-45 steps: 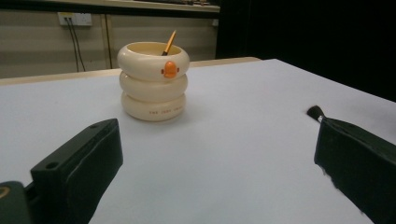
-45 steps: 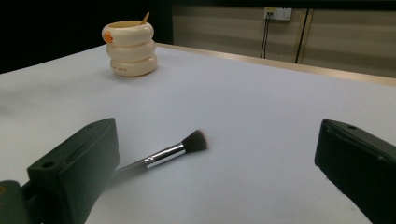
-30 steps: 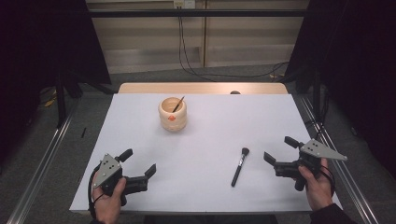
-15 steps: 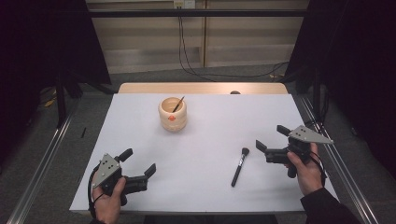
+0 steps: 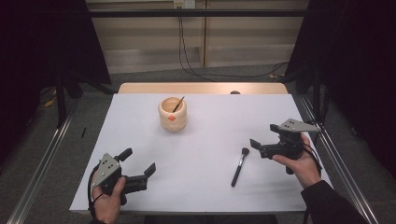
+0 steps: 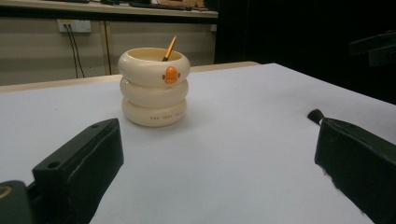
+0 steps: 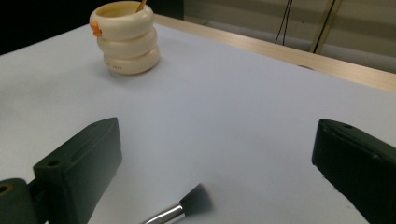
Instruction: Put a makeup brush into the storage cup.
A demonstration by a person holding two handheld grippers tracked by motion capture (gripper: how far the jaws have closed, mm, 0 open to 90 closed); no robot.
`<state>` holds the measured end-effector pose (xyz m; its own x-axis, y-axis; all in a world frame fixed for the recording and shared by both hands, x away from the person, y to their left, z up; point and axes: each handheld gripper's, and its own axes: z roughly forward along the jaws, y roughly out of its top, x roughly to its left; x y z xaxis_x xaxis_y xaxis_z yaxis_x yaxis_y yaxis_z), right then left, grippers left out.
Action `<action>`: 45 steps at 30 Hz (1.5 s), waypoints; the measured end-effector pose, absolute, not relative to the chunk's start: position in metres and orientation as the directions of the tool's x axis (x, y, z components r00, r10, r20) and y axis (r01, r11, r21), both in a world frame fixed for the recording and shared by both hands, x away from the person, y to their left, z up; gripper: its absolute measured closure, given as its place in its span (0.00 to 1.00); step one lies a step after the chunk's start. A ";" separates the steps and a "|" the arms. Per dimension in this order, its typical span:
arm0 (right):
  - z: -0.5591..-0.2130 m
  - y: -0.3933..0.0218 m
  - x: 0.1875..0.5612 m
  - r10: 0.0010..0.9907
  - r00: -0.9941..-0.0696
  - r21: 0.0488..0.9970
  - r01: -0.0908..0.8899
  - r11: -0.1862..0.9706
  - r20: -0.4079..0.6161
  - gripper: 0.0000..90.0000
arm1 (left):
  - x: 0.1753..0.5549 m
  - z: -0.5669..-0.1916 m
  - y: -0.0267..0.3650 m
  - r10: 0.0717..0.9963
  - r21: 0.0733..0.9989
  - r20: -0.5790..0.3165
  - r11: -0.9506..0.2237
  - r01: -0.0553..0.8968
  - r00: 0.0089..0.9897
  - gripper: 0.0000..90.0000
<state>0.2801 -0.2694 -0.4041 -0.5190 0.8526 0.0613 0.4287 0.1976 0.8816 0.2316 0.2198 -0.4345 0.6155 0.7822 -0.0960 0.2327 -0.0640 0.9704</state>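
A cream ringed holder (image 5: pixel 173 114) with an orange spot stands at the table's middle rear, a thin brush handle (image 5: pixel 178 104) leaning inside it. The holder (image 6: pixel 153 86) also faces my left gripper, and it appears as the holder (image 7: pixel 125 37) far left in the right gripper view. A black makeup brush (image 5: pixel 239 165) lies flat right of centre, bristles (image 7: pixel 195 200) pointing away from me. My right gripper (image 5: pixel 264 137) hovers open just right of the brush head. My left gripper (image 5: pixel 138 162) rests open near the front left, nothing between its jaws.
A white sheet (image 5: pixel 205 140) covers the table, with a wooden strip (image 5: pixel 201 88) along the far edge. Metal rails (image 5: pixel 42 163) run down both sides. Cables (image 5: pixel 187 42) hang by the back wall.
My right gripper has moved left and forward, away from the table's right edge toward the brush head. The left gripper, brush and holder have not moved.
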 end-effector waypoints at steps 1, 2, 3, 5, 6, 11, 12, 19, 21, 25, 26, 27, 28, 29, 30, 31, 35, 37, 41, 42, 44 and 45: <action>-0.404 -0.269 0.281 0.851 -0.520 0.874 0.444 0.199 0.071 0.03 | 0.232 -0.435 0.220 0.782 0.971 -0.094 -0.065 0.231 0.616 0.01; -0.403 -0.269 0.282 0.850 -0.521 0.862 0.466 0.199 0.085 0.04 | 0.232 -0.435 0.219 0.781 0.970 -0.094 -0.067 0.233 0.617 0.01; -0.403 -0.269 0.284 0.846 -0.525 0.853 0.481 0.202 0.095 0.04 | 0.231 -0.435 0.219 0.781 0.971 -0.094 -0.065 0.230 0.618 0.01; -0.403 -0.268 0.286 0.847 -0.520 0.836 0.508 0.208 0.106 0.06 | 0.232 -0.435 0.220 0.782 0.971 -0.094 -0.066 0.232 0.616 0.01; -0.404 -0.267 0.287 0.844 -0.525 0.822 0.525 0.219 0.110 0.06 | 0.232 -0.435 0.220 0.782 0.970 -0.092 -0.068 0.231 0.616 0.01; -0.405 -0.262 0.291 0.834 -0.533 0.757 0.602 0.253 0.146 0.08 | 0.232 -0.435 0.220 0.780 0.971 -0.096 -0.064 0.232 0.618 0.01; -0.405 -0.261 0.292 0.833 -0.533 0.749 0.611 0.256 0.151 0.08 | 0.232 -0.435 0.220 0.780 0.970 -0.097 -0.063 0.233 0.619 0.01; -0.410 -0.251 0.300 0.831 -0.525 0.665 0.690 0.286 0.187 0.10 | 0.233 -0.435 0.221 0.781 0.969 -0.094 -0.070 0.236 0.617 0.01; -0.413 -0.246 0.302 0.834 -0.519 0.631 0.714 0.303 0.187 0.10 | 0.233 -0.435 0.221 0.783 0.970 -0.096 -0.066 0.234 0.615 0.01; -0.417 -0.238 0.307 0.842 -0.500 0.519 0.783 0.341 0.200 0.14 | 0.233 -0.436 0.221 0.780 0.970 -0.096 -0.067 0.235 0.618 0.01; -0.418 -0.237 0.308 0.844 -0.499 0.505 0.790 0.348 0.199 0.17 | 0.233 -0.436 0.221 0.783 0.970 -0.094 -0.068 0.235 0.615 0.01; -0.419 -0.235 0.309 0.847 -0.493 0.478 0.804 0.354 0.201 0.17 | 0.233 -0.435 0.221 0.783 0.970 -0.094 -0.068 0.234 0.615 0.01; -0.420 -0.234 0.310 0.848 -0.490 0.464 0.810 0.359 0.201 0.18 | 0.233 -0.435 0.221 0.779 0.971 -0.095 -0.065 0.230 0.620 0.01; -0.422 -0.233 0.311 0.850 -0.486 0.447 0.818 0.362 0.203 0.20 | 0.233 -0.435 0.221 0.776 0.972 -0.091 -0.068 0.227 0.624 0.01; -0.423 -0.230 0.311 0.854 -0.482 0.424 0.827 0.370 0.194 0.20 | 0.233 -0.435 0.221 0.776 0.972 -0.090 -0.069 0.225 0.624 0.01; -0.423 -0.229 0.312 0.853 -0.485 0.418 0.827 0.376 0.191 0.20 | 0.233 -0.435 0.221 0.777 0.971 -0.093 -0.068 0.229 0.623 0.01; -0.424 -0.225 0.315 0.867 -0.462 0.370 0.851 0.373 0.189 0.25 | 0.233 -0.436 0.221 0.782 0.969 -0.089 -0.074 0.234 0.617 0.01; -0.425 -0.225 0.317 0.871 -0.447 0.351 0.864 0.362 0.204 0.29 | 0.233 -0.436 0.221 0.783 0.969 -0.088 -0.076 0.234 0.616 0.01; -0.426 -0.224 0.322 0.886 -0.414 0.302 0.889 0.344 0.209 0.37 | 0.233 -0.435 0.220 0.777 0.972 -0.086 -0.073 0.225 0.623 0.01; -0.426 -0.224 0.324 0.886 -0.414 0.297 0.890 0.346 0.208 0.40 | 0.233 -0.435 0.220 0.778 0.971 -0.082 -0.078 0.225 0.623 0.01; -0.427 -0.223 0.326 0.892 -0.398 0.276 0.901 0.336 0.213 0.42 | 0.233 -0.435 0.219 0.777 0.971 -0.084 -0.077 0.227 0.623 0.02; -0.430 -0.222 0.328 0.893 -0.395 0.268 0.904 0.335 0.216 0.44 | 0.233 -0.435 0.219 0.778 0.971 -0.084 -0.077 0.228 0.623 0.01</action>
<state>0.3284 -0.2218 -0.4296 -0.3947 0.8930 0.2163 0.9036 0.3346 0.2677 0.2331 0.2191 -0.4354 0.6228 0.7778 -0.0841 0.2276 -0.0773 0.9707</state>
